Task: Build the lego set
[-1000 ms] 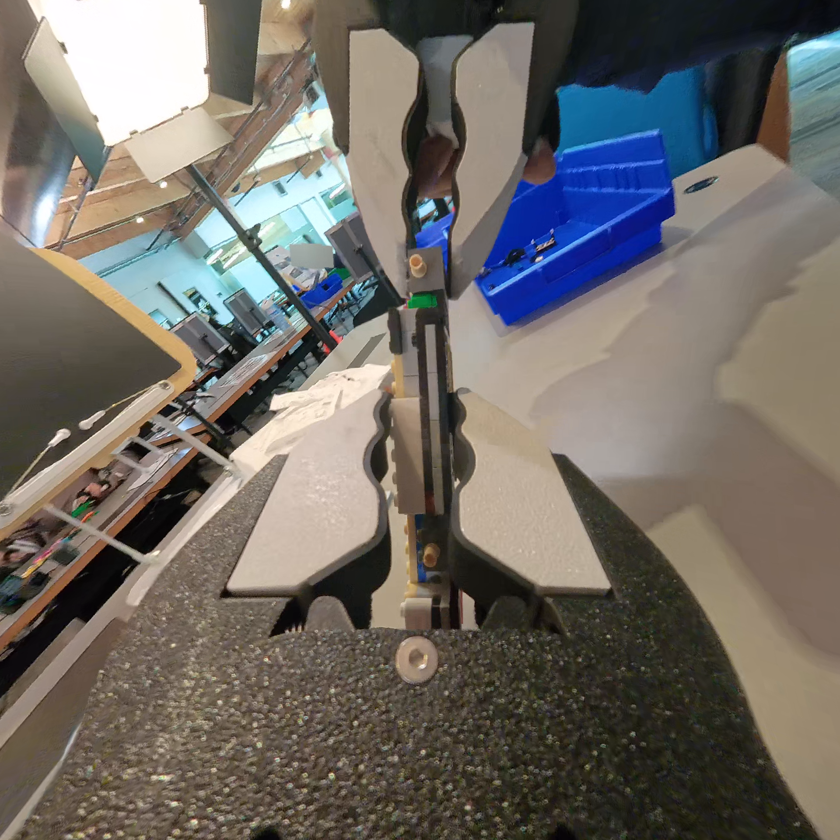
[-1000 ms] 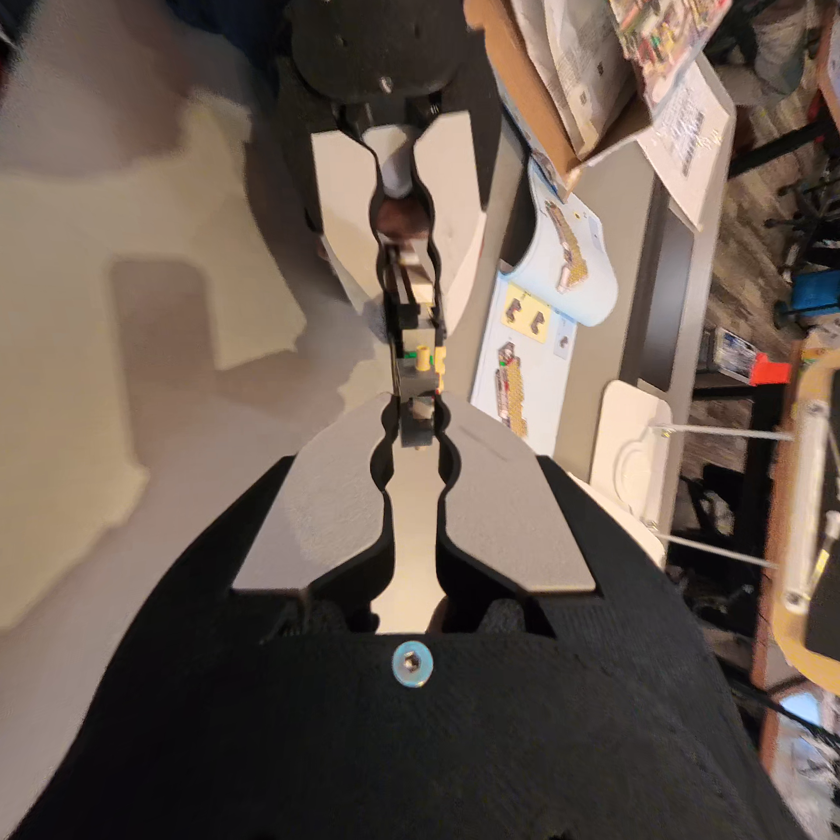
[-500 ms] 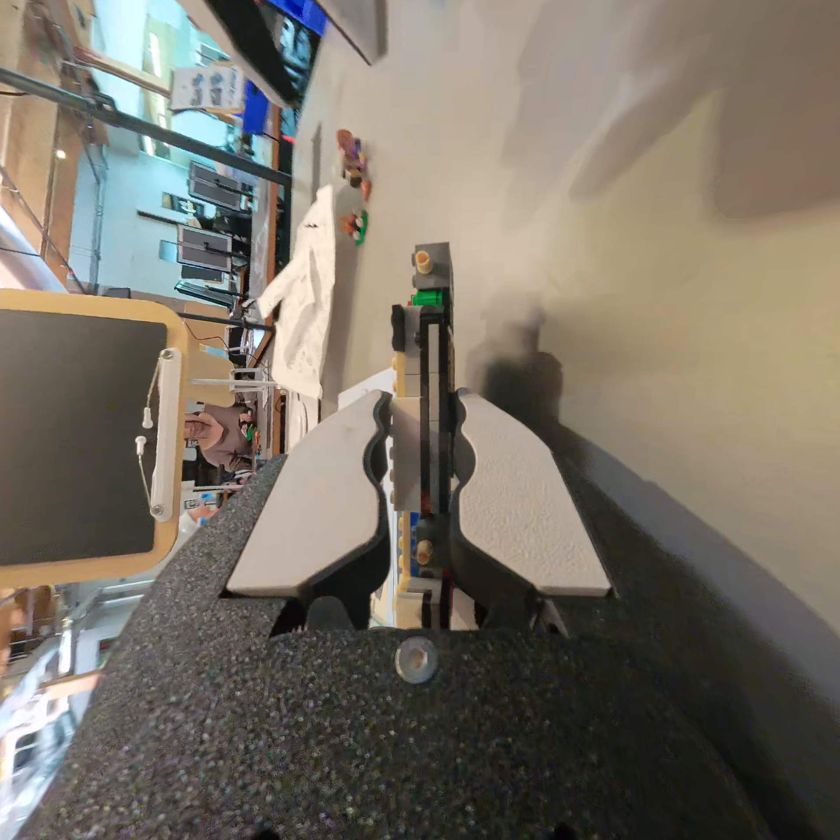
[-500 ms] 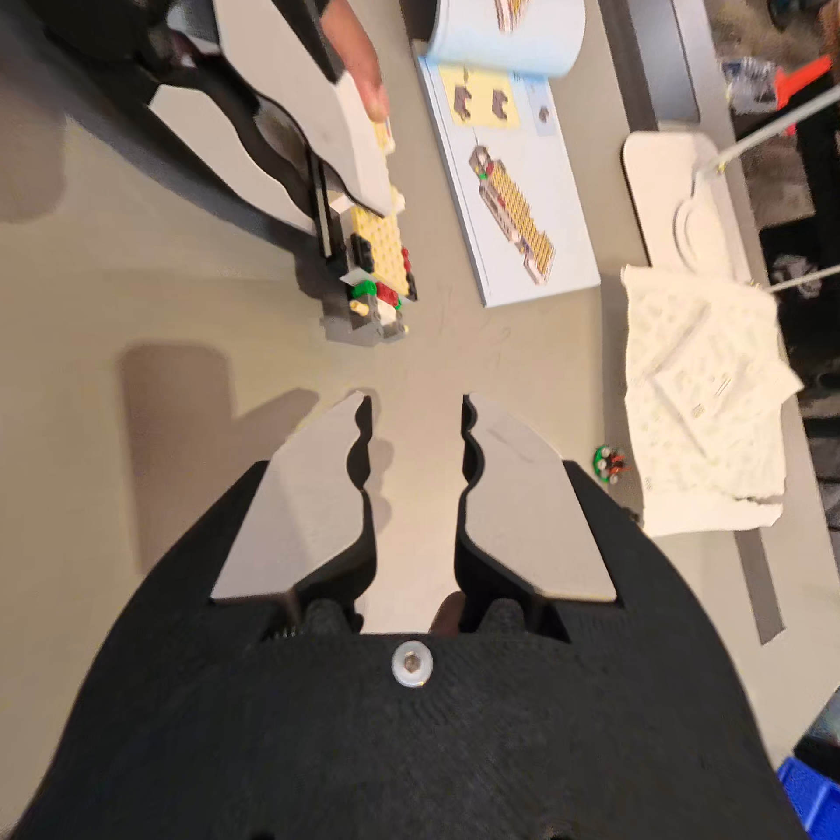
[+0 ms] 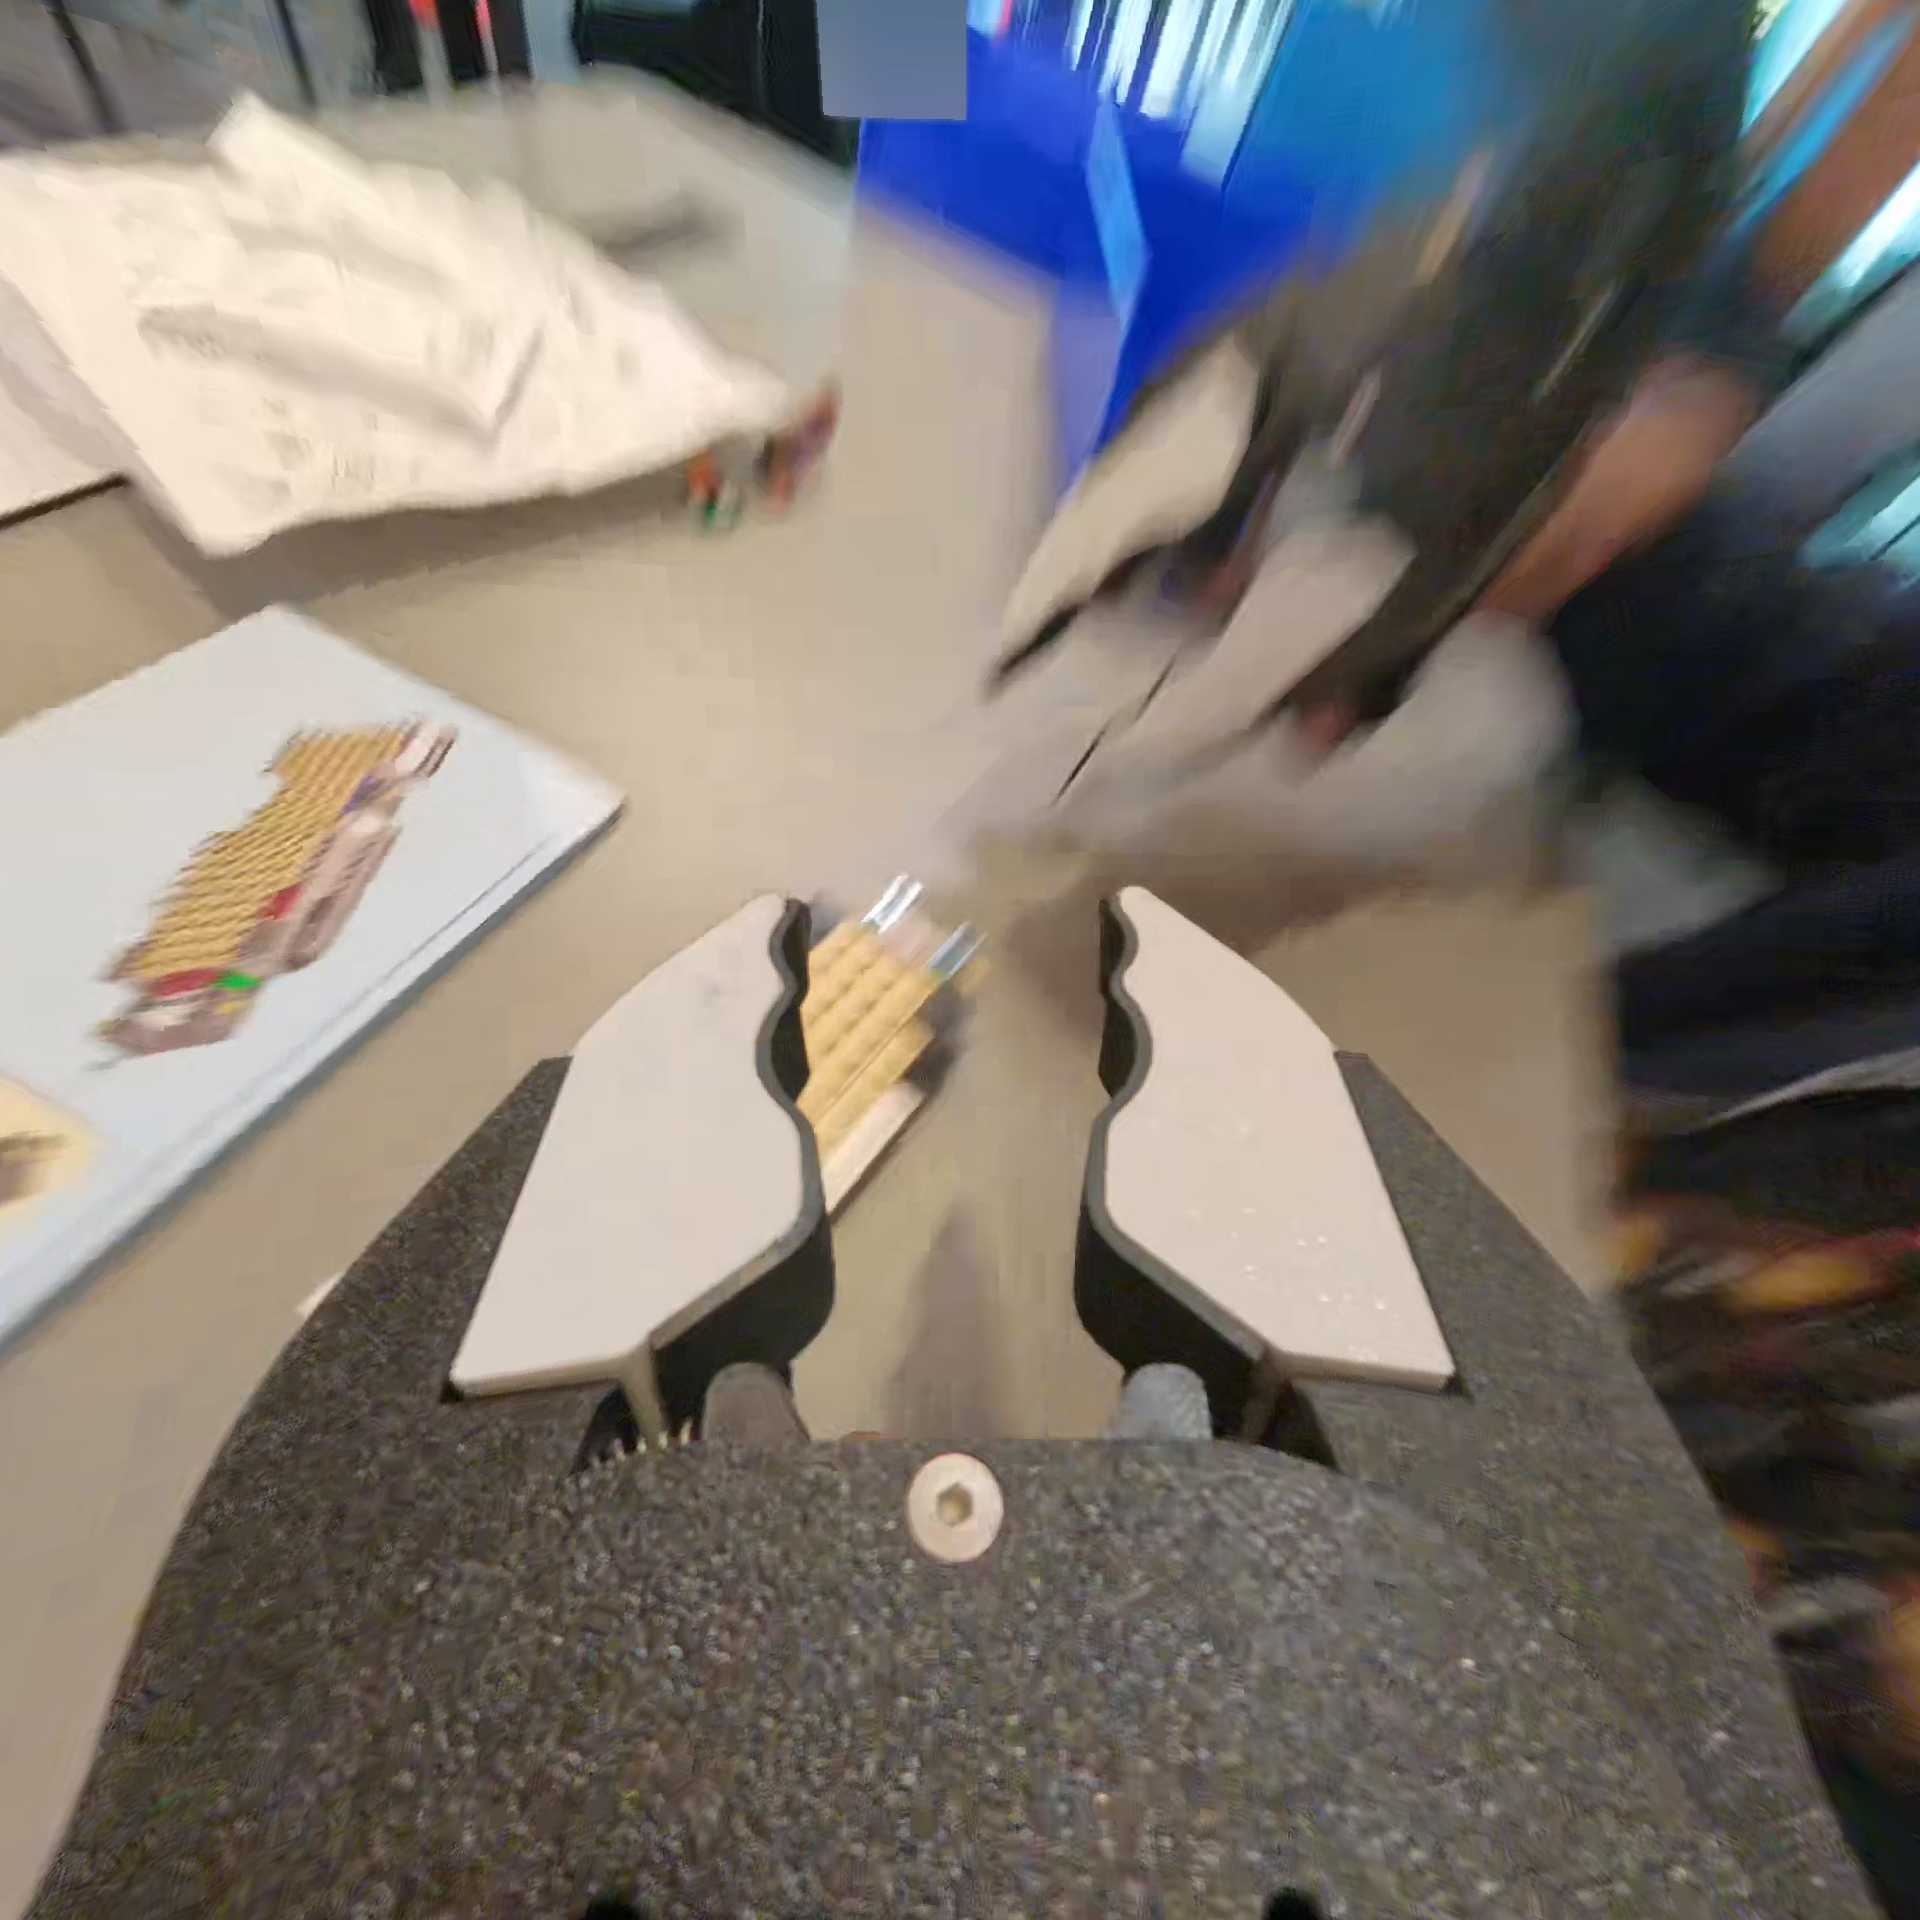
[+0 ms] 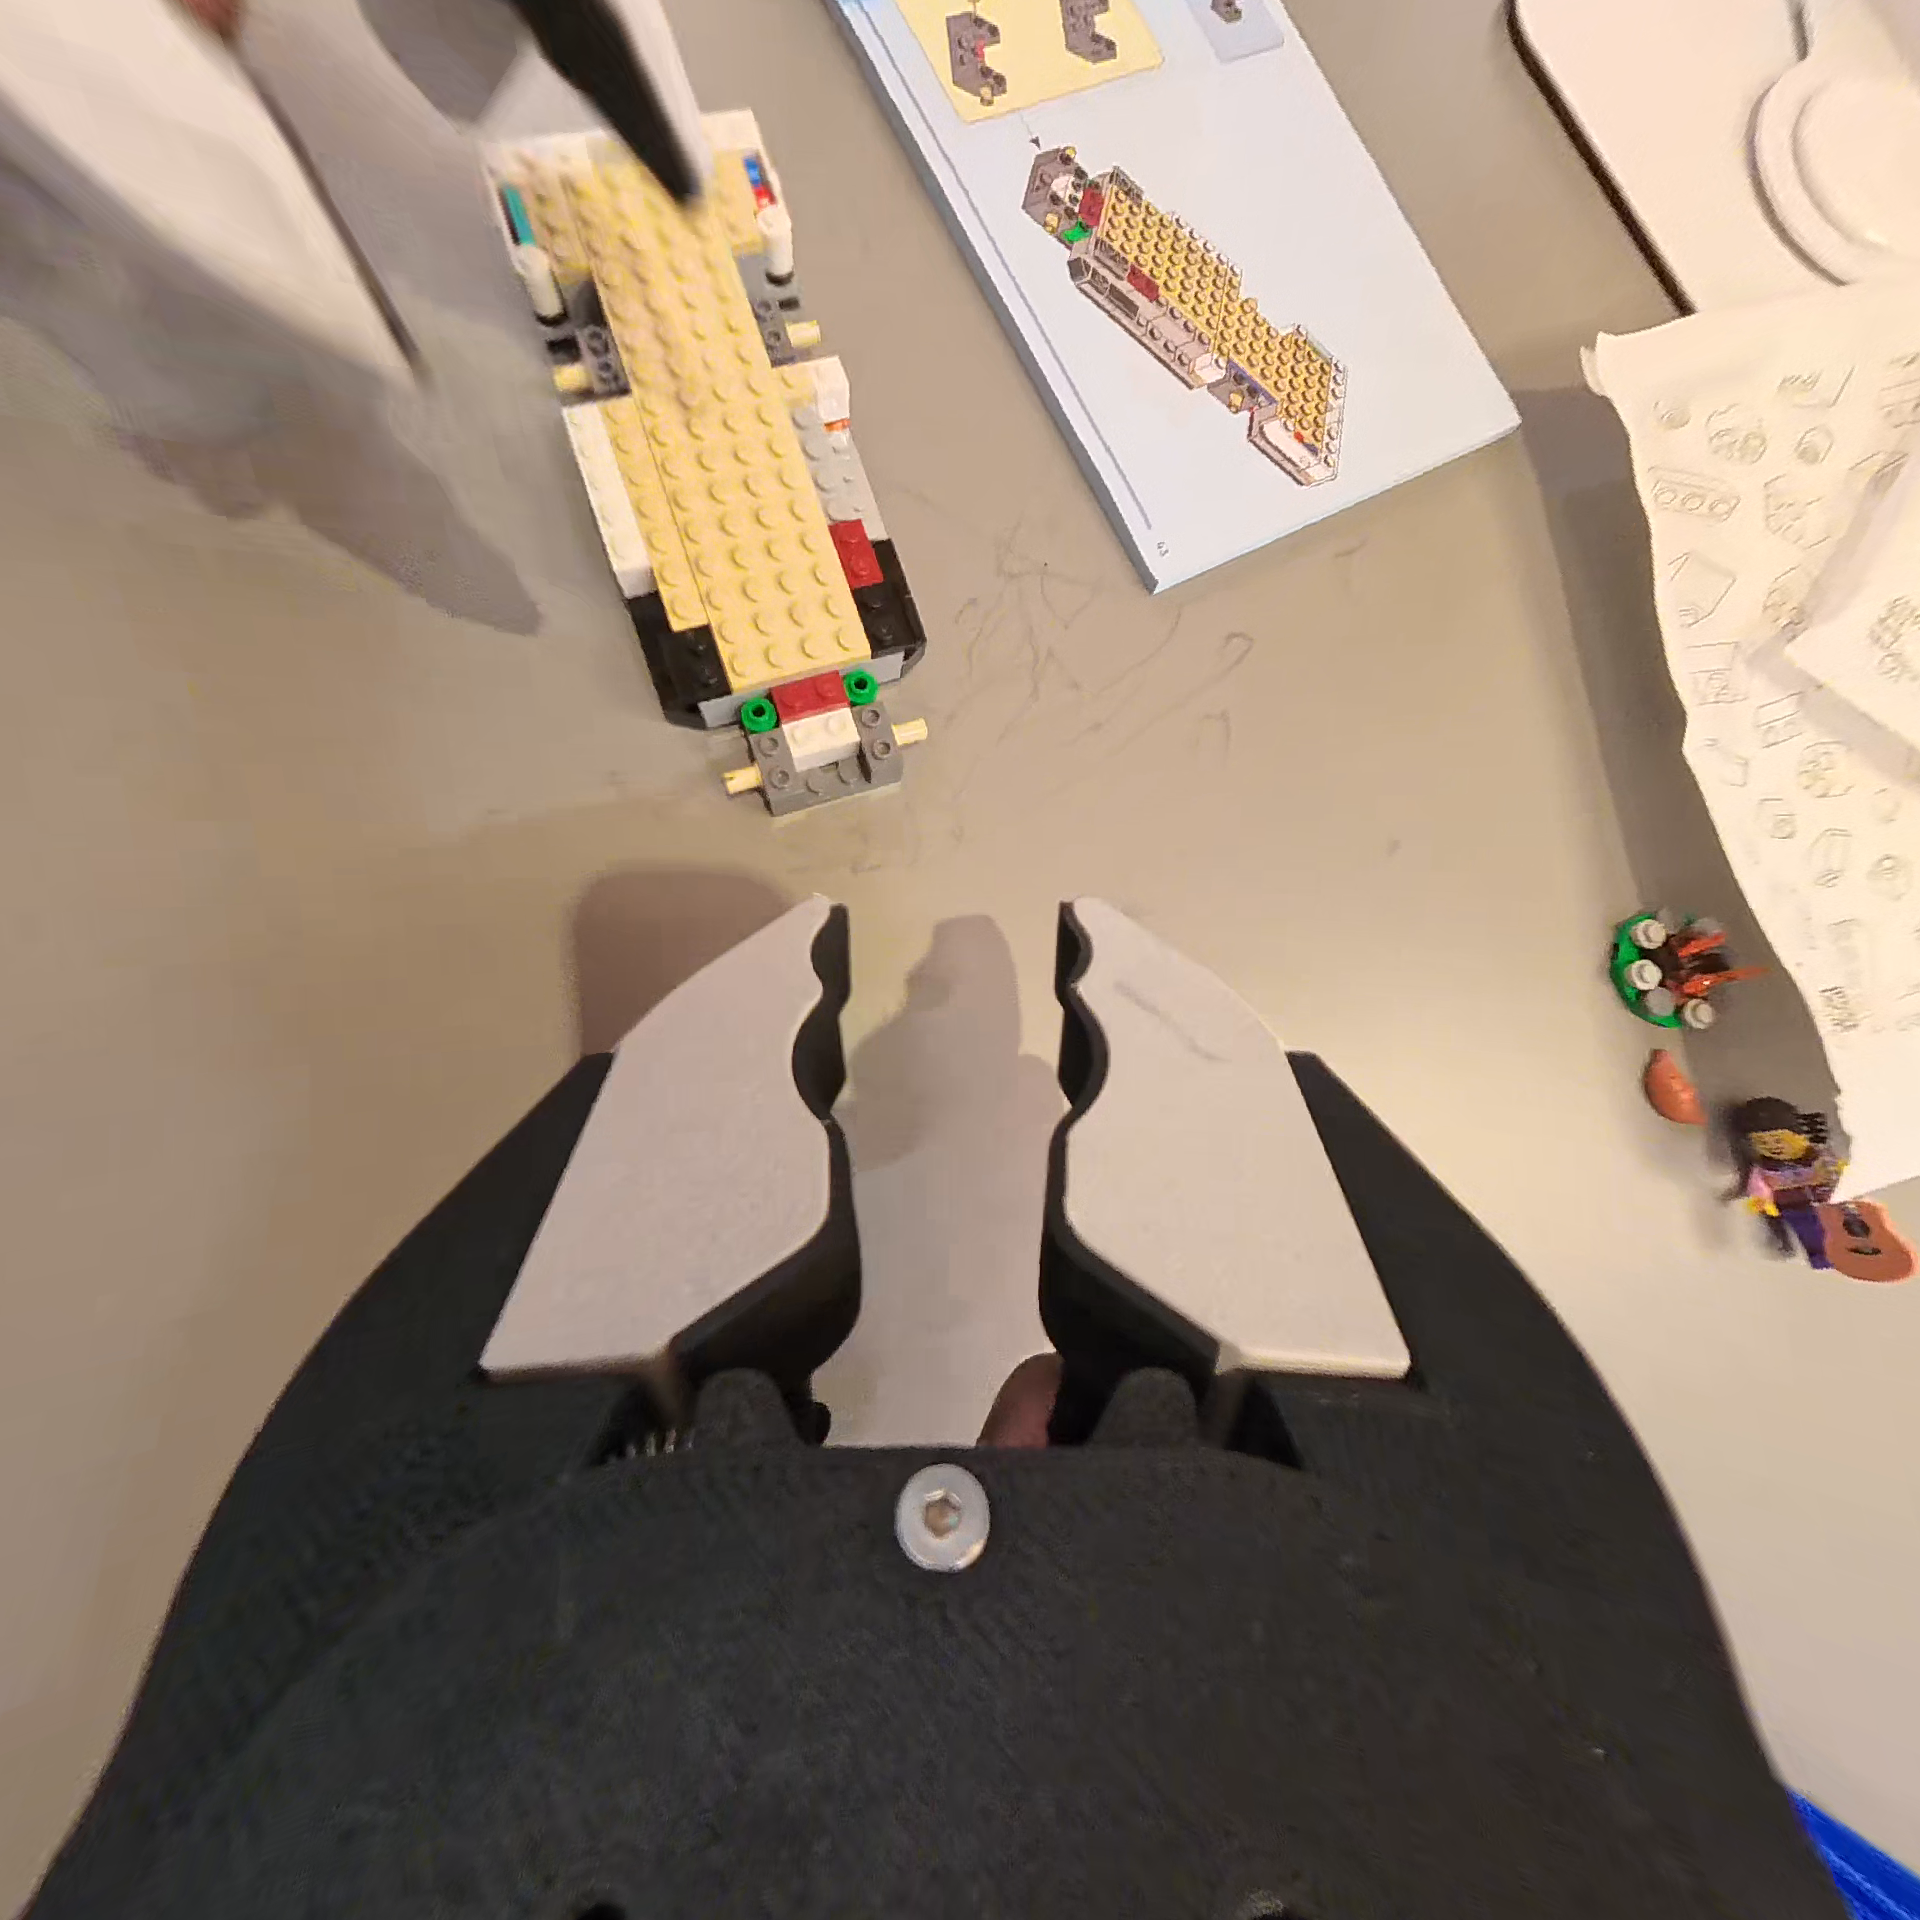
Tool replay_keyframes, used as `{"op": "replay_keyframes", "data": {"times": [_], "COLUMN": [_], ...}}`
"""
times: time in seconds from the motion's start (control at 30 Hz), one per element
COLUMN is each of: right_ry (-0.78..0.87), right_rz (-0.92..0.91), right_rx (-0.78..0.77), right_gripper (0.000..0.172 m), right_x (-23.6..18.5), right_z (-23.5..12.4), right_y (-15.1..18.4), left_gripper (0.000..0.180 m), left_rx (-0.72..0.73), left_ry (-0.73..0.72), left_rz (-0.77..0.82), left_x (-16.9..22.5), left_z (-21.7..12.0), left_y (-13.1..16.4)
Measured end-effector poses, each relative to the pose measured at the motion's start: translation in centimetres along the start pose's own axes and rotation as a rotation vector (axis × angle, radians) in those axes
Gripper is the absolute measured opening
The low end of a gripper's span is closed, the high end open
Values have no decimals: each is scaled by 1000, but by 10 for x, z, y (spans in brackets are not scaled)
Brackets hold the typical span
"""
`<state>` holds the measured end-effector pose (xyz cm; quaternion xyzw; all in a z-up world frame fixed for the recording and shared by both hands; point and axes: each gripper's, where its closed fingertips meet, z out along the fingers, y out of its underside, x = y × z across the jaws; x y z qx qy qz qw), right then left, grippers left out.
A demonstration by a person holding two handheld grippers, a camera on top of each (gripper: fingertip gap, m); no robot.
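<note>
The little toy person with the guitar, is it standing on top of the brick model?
No, the toy figure lies on the table, apart from the brick model.

Ahead of my right tongs [image 6: 951,935] the counter [image 6: 1195,748] lies bare right up to the grey nose of the brick model [image 6: 727,457], so there's open room between. The model runs long and straight away from me, blocking the middle. My left tongs [image 5: 951,935] hang over its far end, spread wide, with the tan studs showing just inside the left finger [image 5: 665,1122]. To the right of the model, a clear lane, then the instruction booklet [image 6: 1195,270] lying flat. Farther right, crowded: a printed paper sheet [image 6: 1766,623], a green round piece [image 6: 1652,971], a small figure with a guitar [image 6: 1797,1184]. Left of the model, open counter.
</note>
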<state>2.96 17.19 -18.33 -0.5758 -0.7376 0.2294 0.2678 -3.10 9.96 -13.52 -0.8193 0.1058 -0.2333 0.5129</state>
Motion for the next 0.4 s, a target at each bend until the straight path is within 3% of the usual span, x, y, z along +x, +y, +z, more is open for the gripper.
{"op": "replay_keyframes", "data": {"times": [0.07,0.13,0.23,0.3,0.4], "right_ry": [-15,-29,-32,-33,-27], "right_rz": [23,43,63,75,91], "right_rx": [18,39,83,121,169], "right_gripper": [38,38,37,37,36], "right_x": [0,1,4,6,12], "right_z": [3,6,12,15,19], "right_y": [-2,-5,-13,-19,-24], "left_gripper": [52,49,44,40,46], "left_rx": [350,768,1279,1396,1434], "left_ry": [242,506,756,801,747], "left_rz": [-266,-427,-397,-231,44], "left_x": [23,41,67,100,145], "left_z": [-38,-106,-210,-241,-248], "left_y": [-67,-135,-189,-201,-206]}}
